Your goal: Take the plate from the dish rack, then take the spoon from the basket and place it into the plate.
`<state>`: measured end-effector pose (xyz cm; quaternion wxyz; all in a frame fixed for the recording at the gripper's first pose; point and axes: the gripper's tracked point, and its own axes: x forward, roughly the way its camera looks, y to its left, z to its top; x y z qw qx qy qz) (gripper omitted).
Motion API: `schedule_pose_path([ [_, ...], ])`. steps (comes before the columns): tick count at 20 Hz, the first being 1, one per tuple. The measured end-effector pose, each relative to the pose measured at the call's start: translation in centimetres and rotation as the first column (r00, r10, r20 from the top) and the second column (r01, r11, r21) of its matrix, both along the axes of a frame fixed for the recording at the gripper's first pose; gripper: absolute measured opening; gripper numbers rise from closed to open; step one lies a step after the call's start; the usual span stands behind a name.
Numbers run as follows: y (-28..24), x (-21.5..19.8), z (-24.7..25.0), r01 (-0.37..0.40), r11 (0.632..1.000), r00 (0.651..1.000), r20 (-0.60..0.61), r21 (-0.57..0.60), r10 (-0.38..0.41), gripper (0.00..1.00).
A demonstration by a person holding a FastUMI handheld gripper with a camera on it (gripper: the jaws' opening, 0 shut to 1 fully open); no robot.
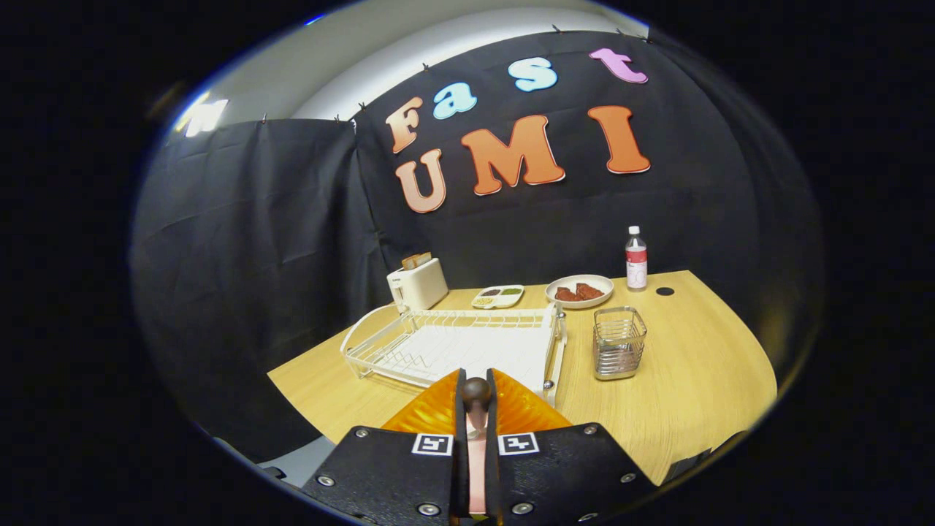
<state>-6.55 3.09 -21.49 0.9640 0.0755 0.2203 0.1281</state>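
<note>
My gripper is shut on the spoon. Its pale handle runs back between the two fingers and its dark rounded end sticks out at the fingertips. Directly under the fingers lies the orange ribbed plate on the wooden table, showing on both sides of the fingers. Just beyond the plate stands the white wire dish rack, with nothing in it. To the right of the rack stands the metal wire basket, which looks empty.
Along the back of the table stand a white toaster, a small divided dish, a white plate of red food and a plastic bottle. The table's front edge is close below the fingers.
</note>
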Motion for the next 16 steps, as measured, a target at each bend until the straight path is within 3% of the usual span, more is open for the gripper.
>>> schedule_pose_path([
  [11,-1.3,-2.3,-5.0,-0.058,0.992,0.998,-0.012,0.111,0.059,0.08],
  [16,-4.0,-4.5,-8.7,-0.067,0.997,0.995,-0.07,-0.033,0.065,0.26],
])
